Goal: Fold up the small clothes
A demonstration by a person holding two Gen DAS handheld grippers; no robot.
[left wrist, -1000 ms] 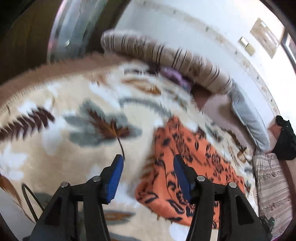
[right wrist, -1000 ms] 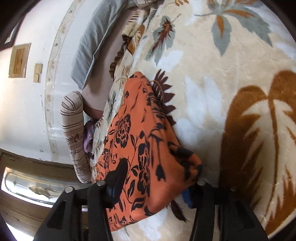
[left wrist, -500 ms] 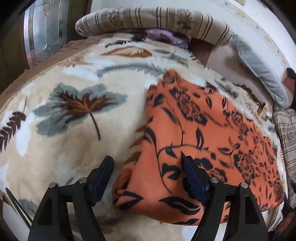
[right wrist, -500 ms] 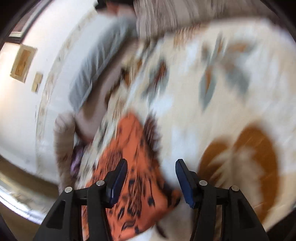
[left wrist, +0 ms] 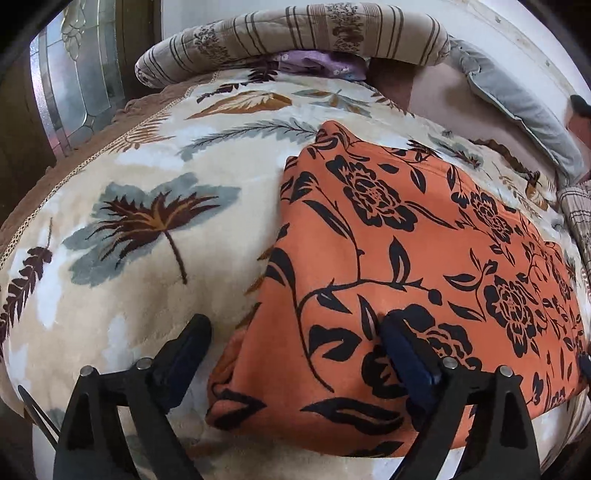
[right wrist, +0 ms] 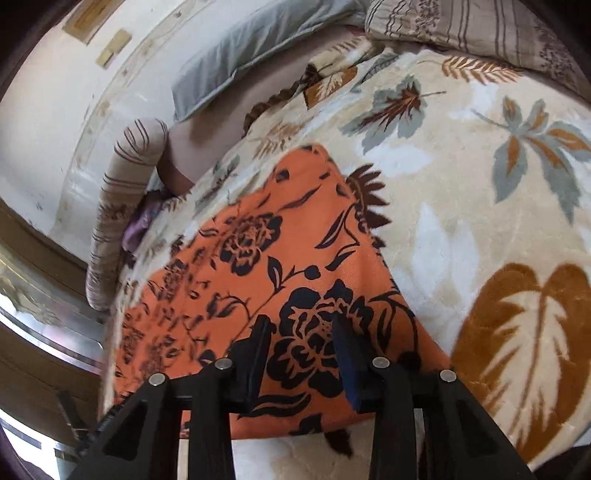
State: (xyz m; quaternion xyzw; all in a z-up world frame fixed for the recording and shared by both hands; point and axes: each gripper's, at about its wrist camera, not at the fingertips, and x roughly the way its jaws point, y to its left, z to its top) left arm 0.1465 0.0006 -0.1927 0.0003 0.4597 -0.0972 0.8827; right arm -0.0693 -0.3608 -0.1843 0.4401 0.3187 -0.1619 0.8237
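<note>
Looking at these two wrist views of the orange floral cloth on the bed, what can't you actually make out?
- Left wrist view: the orange floral cloth's near edge, hidden behind the left tongs, which are opening.
- Right wrist view: whether the closing right tongs touch the cloth; its left part is blurred.
- Both views: the purple item, mostly hidden under the striped bolster.

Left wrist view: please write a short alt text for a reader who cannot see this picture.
An orange garment with black flowers lies folded on a cream leaf-patterned blanket. The left gripper, jaws opening, straddles the garment's near left edge without pinching it. A striped bolster lies behind.
</note>
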